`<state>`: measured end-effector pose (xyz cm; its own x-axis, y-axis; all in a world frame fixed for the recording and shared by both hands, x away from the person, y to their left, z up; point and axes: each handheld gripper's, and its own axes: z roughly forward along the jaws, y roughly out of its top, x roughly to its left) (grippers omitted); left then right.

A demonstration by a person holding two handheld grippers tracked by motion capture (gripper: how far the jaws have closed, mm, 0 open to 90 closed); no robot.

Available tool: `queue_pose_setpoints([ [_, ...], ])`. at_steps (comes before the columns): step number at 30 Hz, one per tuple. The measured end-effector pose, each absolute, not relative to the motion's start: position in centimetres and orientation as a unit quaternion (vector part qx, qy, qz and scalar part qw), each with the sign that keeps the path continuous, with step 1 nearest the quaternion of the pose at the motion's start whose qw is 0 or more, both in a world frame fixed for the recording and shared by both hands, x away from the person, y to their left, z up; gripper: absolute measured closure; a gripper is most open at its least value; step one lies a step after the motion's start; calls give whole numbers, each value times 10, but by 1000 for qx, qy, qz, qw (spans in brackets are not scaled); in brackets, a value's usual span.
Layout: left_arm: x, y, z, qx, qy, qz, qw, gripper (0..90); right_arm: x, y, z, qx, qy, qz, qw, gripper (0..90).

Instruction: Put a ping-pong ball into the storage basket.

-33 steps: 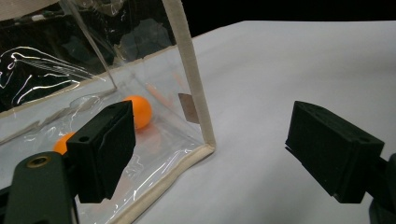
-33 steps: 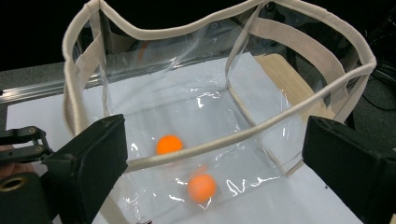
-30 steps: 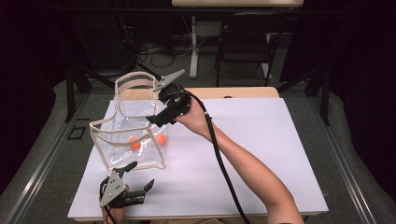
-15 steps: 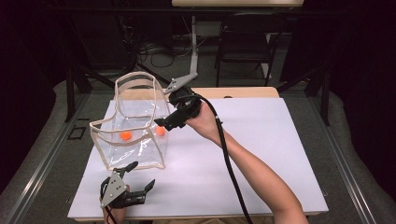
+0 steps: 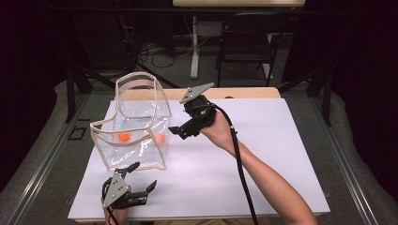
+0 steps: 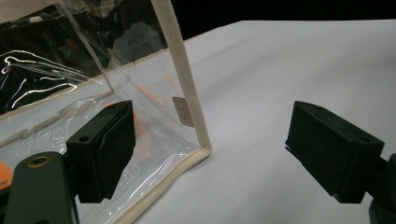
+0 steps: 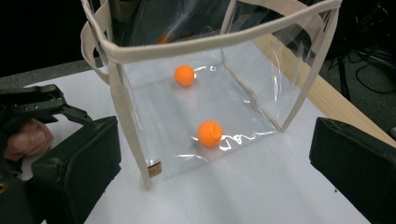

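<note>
Clear plastic bag (image 5: 136,126) stands on our white table (image 5: 263,154), two orange balls (image 7: 209,133) lying on its floor. Our right gripper (image 5: 180,131) hangs just beside the bag, jaws wide apart and empty. Our left gripper (image 5: 141,180) rests near the bag's front corner, also wide open, holding nothing.
</note>
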<state>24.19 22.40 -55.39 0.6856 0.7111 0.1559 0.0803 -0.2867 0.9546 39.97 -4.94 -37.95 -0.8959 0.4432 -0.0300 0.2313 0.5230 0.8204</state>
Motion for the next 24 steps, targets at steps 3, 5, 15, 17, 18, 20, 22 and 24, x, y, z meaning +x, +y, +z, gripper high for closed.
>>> queue_pose_setpoints([
  [3, 241, 225, -554, 746, 268, 294, 534, 157, 399, -55, -384, 197, 865, 446, 117, 14],
  [5, 240, 226, -554, 745, 269, 295, 534, 157, 399, -59, -387, 199, 864, 446, 118, 13],
  [15, 241, 225, -554, 746, 267, 297, 534, 157, 394, -76, -402, 209, 864, 443, 117, 0],
  [17, 241, 226, -554, 745, 268, 296, 535, 157, 392, -78, -404, 208, 864, 442, 118, 0],
  [18, 241, 226, -554, 744, 269, 296, 535, 157, 390, -79, -405, 209, 864, 443, 118, 0],
  [20, 241, 227, -554, 744, 269, 296, 535, 157, 387, -82, -407, 208, 864, 442, 119, 0],
  [22, 241, 227, -554, 744, 268, 296, 535, 157, 384, -85, -409, 207, 865, 441, 122, 0],
  [24, 241, 227, -554, 745, 267, 296, 534, 157, 382, -88, -410, 207, 865, 441, 124, 0],
])
